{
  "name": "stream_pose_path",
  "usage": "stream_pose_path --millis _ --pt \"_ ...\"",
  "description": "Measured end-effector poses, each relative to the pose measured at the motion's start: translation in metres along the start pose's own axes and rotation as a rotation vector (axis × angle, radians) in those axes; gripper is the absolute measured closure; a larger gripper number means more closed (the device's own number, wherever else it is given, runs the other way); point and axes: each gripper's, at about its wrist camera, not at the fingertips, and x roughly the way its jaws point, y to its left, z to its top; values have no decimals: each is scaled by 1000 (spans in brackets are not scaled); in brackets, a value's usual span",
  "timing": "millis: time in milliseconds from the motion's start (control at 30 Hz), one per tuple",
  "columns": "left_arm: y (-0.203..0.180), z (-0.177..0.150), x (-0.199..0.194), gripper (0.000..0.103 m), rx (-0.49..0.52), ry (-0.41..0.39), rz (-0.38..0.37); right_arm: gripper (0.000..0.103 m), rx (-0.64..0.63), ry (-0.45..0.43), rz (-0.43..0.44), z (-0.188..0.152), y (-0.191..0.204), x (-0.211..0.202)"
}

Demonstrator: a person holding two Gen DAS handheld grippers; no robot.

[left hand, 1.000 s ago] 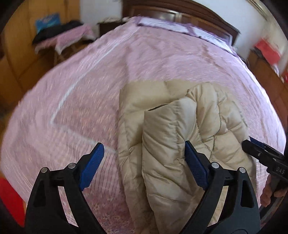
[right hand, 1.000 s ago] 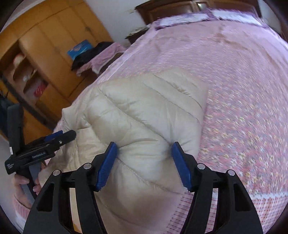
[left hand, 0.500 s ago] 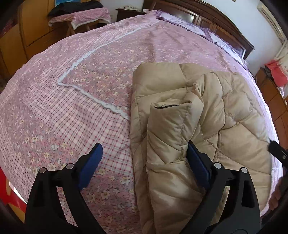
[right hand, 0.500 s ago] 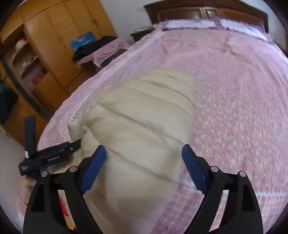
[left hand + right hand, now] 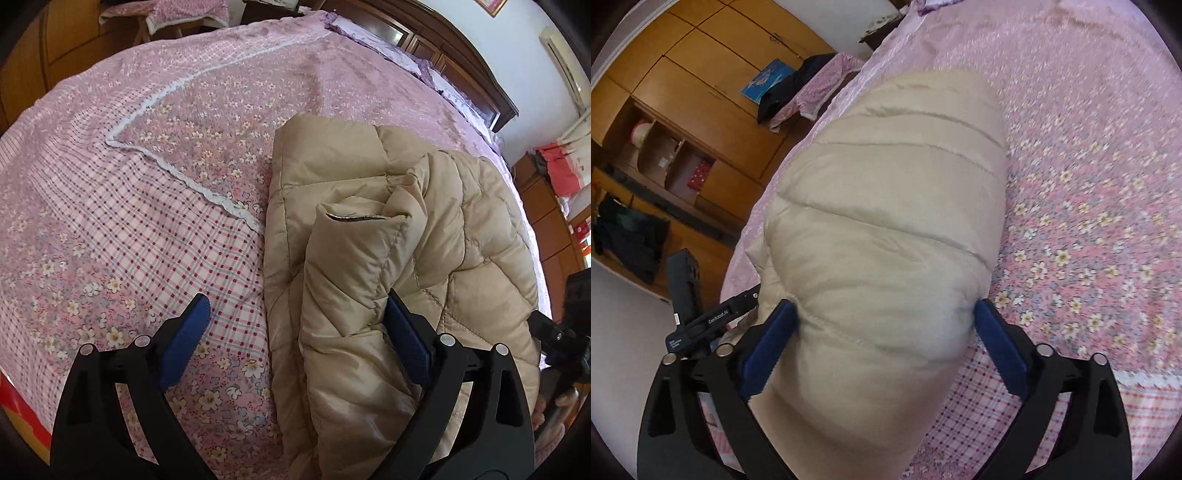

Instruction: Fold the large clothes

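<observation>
Jacket: beige quilted jacket (image 5: 373, 258) lies folded on the pink floral bedspread (image 5: 155, 206)
Left gripper (image 5: 297, 339): fingers spread wide; bedspread and jacket edge between them; nothing clamped
Right gripper (image 5: 886, 345): jaws opening; jacket bulges between the blue pads (image 5: 997, 347); pads at its sides, not squeezing

Left wrist view: folded jacket on bed

The beige quilted jacket (image 5: 388, 266) lies folded on the pink floral bedspread (image 5: 155, 192). The left gripper (image 5: 295, 339) stands wide open; its right pad touches the jacket's sleeve fold, its left pad hangs over bare bedspread. The wooden headboard (image 5: 443, 48) stands beyond.
</observation>
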Motion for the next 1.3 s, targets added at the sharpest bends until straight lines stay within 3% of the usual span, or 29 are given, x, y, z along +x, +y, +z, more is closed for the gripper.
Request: stream_pose_path --millis 133,233,333,400,467,733,867,933,1000,1100,1200,1300 --pt "2 0 6 12 -18 10 -32 5 35 56 96 6 -9 21" --pt "0 0 6 39 -29 -1 -171 11 37 49 161 9 -9 26" --pt "-5 2 6 57 -18 -16 -263 28 -3 -14 208 9 -4 12" --pt "-13 8 7 58 -5 -28 -298 39 -20 -74 255 10 -1 -2" --pt "-25 14 8 60 13 -38 -331 42 -33 -125 280 11 0 -16" --pt "-140 33 19 60 198 -23 -439 43 -86 -312 207 11 -21 -107" --pt "-192 12 31 60 276 42 -428 43 -9 -341 158 -3 -59 -139" --pt "-205 -7 40 60 306 70 -373 42 41 -322 130 -11 -79 -141" --pt "-210 -18 44 56 323 59 -314 33 109 -269 64 -21 -104 -132" --pt "-209 -26 41 49 321 47 -292 24 210 -249 26 -35 -129 -128" --pt "-208 -35 27 46 343 16 -242 21 233 -273 -9 -41 -126 -138" --pt "-207 -41 16 45 375 -23 -179 24 226 -360 -140 -54 -108 -162"
